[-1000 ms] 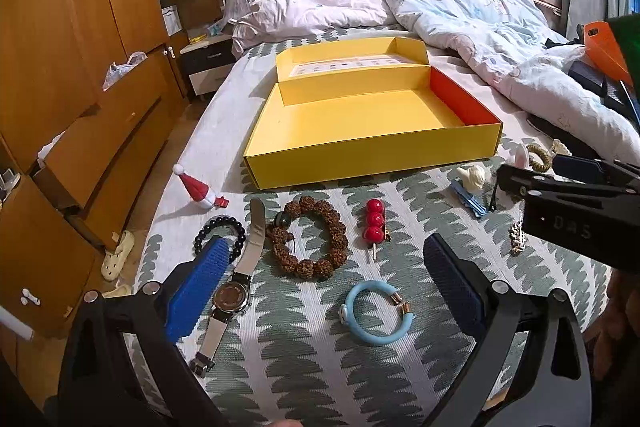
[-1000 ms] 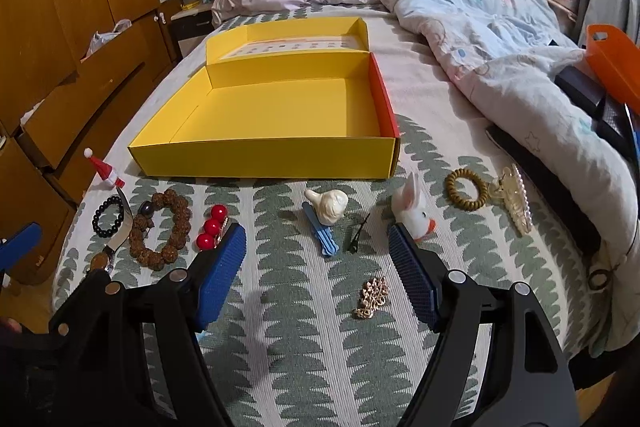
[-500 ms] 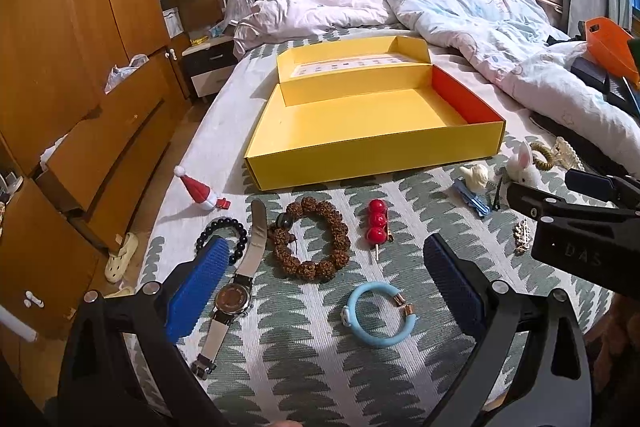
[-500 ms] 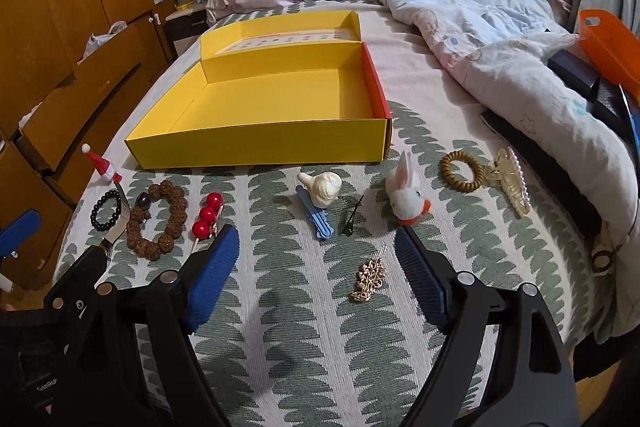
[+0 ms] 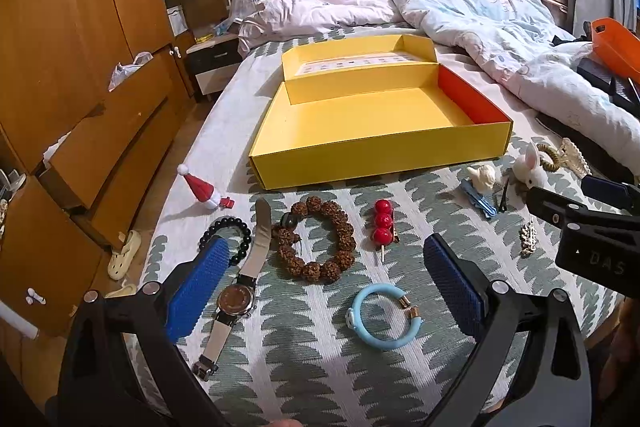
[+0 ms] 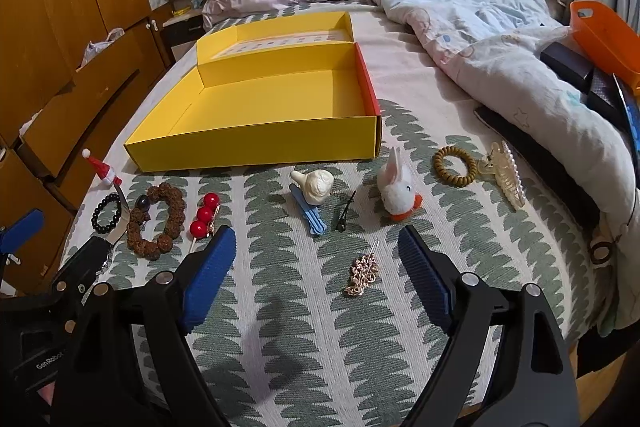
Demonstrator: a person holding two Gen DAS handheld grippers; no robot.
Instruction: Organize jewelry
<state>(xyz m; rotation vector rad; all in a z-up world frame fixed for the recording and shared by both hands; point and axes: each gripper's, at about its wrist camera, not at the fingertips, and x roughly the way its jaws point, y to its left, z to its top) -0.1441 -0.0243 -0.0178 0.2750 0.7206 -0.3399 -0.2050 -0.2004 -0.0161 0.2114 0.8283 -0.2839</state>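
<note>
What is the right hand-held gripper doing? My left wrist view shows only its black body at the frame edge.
Observer: In the right wrist view, the right hand-held gripper is open and holds nothing.
Operator: What lies in front of it?
Observer: A gold brooch lies on the bedspread, in line with the gap between the fingers and apart from both.
Operator: And the clip past the rabbit?
Observer: It is a pearl-edged claw clip, seen whole here, lying just right of the coiled hair tie.
</note>
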